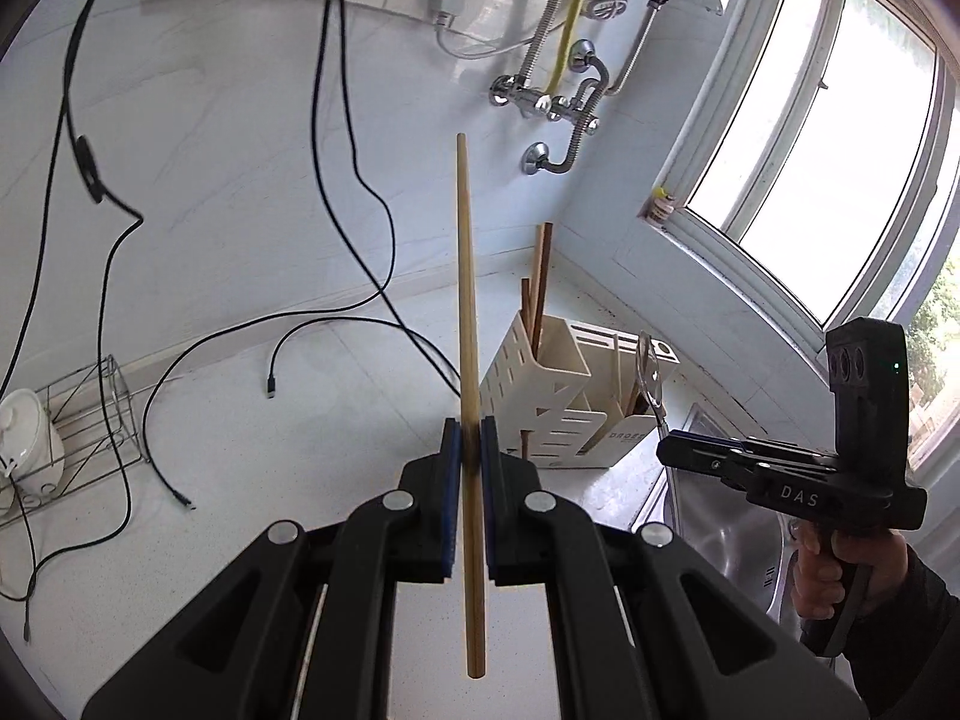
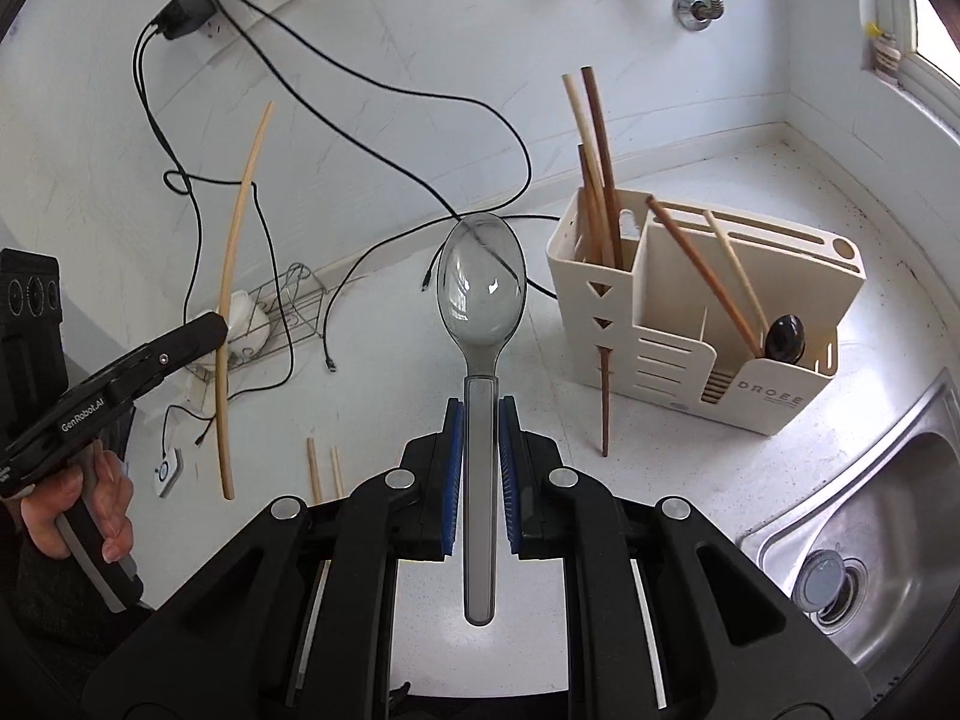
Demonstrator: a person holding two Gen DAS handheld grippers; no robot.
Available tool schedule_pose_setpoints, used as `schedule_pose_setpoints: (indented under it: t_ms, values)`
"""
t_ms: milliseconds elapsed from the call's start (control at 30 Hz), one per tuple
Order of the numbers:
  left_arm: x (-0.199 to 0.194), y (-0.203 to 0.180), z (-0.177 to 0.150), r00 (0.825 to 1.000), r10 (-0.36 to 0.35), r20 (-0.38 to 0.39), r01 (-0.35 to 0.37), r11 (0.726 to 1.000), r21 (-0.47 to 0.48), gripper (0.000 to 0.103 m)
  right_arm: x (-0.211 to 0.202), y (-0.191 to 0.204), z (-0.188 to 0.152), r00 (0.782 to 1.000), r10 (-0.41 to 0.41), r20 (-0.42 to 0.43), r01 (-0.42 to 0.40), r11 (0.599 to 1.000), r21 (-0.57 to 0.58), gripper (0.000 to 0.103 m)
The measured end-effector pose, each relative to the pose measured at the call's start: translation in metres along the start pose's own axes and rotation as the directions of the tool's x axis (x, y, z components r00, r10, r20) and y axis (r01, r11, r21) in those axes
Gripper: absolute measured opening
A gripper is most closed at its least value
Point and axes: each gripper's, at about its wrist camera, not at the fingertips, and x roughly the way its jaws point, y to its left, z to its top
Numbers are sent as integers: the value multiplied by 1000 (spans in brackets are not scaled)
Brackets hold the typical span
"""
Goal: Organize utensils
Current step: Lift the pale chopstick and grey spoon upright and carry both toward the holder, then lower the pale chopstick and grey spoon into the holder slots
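The left gripper (image 1: 471,450) is closed on a pale wooden chopstick (image 1: 467,324), which stands nearly upright between its blue pads and sticks out well above and below them. The right gripper (image 2: 480,420) is clamped on the handle of a clear plastic spoon (image 2: 482,324), with the bowl pointing away past the fingertips. The cream utensil holder (image 2: 708,324) stands on the white counter (image 2: 372,396) ahead and to the right of both grippers, beside the steel sink (image 2: 888,516); it already contains several chopsticks and a dark spoon (image 2: 786,339).
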Motion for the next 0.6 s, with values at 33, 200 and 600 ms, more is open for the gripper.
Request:
schedule_pose_setpoints:
  t_ms: [33, 200, 600]
  values:
    - [3, -5, 4, 1000, -8, 7, 8, 1000, 11, 6, -5, -5, 1, 1000, -3, 16, 3, 1000, 15, 11]
    - [16, -29, 22, 998, -52, 47, 49, 997, 62, 6, -31, -25, 6, 991, -70, 114, 63, 996, 64, 11]
    - [53, -69, 60, 982, -97, 160, 76, 988, 135, 6, -74, -69, 24, 914, -236, 330, 205, 971, 125, 11]
